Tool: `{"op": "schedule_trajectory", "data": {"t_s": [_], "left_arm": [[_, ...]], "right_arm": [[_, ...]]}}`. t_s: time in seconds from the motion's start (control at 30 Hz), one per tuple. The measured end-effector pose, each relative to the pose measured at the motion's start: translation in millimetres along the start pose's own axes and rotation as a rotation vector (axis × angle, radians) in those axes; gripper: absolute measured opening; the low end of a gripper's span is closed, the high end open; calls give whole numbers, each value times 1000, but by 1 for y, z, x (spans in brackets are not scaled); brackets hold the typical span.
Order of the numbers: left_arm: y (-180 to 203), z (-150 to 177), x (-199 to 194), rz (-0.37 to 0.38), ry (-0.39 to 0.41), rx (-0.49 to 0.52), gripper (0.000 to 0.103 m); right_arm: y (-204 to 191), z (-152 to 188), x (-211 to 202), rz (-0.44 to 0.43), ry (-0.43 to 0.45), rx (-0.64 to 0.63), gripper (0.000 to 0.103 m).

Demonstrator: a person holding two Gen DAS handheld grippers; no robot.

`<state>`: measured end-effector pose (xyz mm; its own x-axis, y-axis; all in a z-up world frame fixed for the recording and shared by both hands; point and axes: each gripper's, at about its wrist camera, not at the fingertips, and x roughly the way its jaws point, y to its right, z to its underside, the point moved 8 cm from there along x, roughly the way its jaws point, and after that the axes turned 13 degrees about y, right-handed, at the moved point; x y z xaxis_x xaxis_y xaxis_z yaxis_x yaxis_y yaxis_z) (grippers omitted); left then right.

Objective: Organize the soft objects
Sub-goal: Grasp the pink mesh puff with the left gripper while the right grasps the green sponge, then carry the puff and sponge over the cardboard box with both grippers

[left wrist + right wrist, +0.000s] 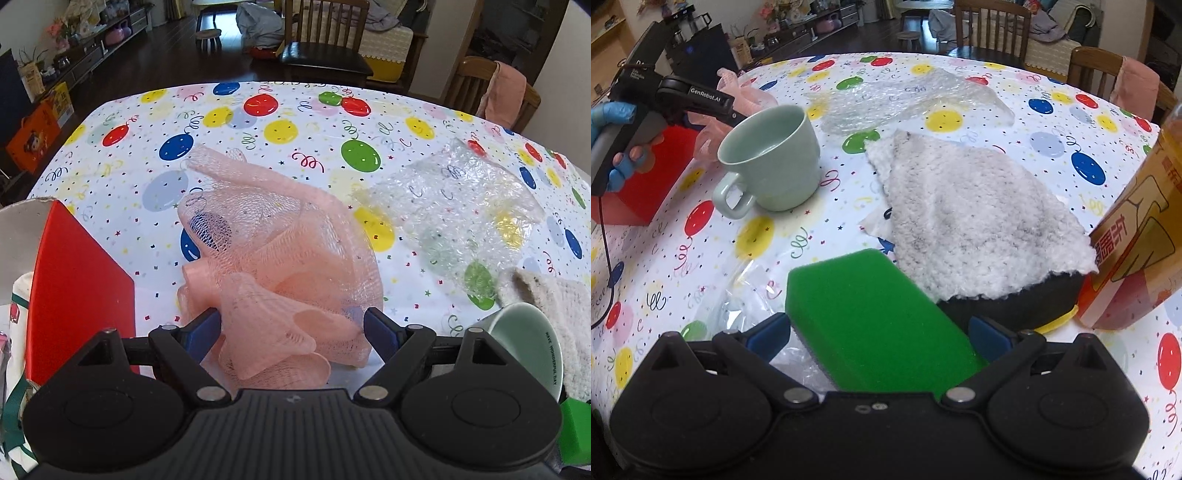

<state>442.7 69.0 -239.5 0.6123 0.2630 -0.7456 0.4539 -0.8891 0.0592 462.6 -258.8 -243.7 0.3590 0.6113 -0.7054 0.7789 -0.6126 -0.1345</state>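
Observation:
My left gripper (291,328) has its blue fingers on both sides of a pink mesh bath pouf (280,258) on the balloon tablecloth (295,118); the jaws look closed onto it. My right gripper (879,339) holds a green sponge (871,317) between its blue fingers. A fluffy white cloth (975,218) lies over a dark object just beyond the sponge. A sheet of bubble wrap (908,99) lies further back; it also shows in the left wrist view (454,206). The pouf shows partly behind the left gripper in the right wrist view (738,96).
A pale green mug (775,158) stands left of the cloth. A red box (77,288) sits at the table's left. A yellow-orange bottle (1141,225) stands at the right. Clear plastic wrap (753,295) lies under the sponge. Wooden chairs (325,40) stand beyond the far edge.

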Motion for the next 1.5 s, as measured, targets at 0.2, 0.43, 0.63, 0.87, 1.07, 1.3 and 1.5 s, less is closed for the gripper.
{"op": "schedule_trajectory", "data": {"t_s": [0.2,0.43,0.63,0.87,1.07,1.3,1.5], "left_arm": [[2,1,1,3,1,28,74],[0,0,-5,-28,12,70,33],[-2,-2,-16,-29,39,94,20],[0,-4,-39,-5,73,98,20],[4,-2,-59,26,97,103,20],[1,7,-76,49,90,94,20],[0,13,-87,57,91,94,20]], "right_arm": [[-2,-1,-5,19,9,15,100],[-5,-4,-13,27,22,35,95],[-7,-12,-26,51,44,24,67],[-11,-12,-34,56,48,10,48],[-13,-12,-28,111,58,-38,71],[-2,-7,-11,99,22,-42,91],[-1,-1,2,80,0,-25,91]]}}
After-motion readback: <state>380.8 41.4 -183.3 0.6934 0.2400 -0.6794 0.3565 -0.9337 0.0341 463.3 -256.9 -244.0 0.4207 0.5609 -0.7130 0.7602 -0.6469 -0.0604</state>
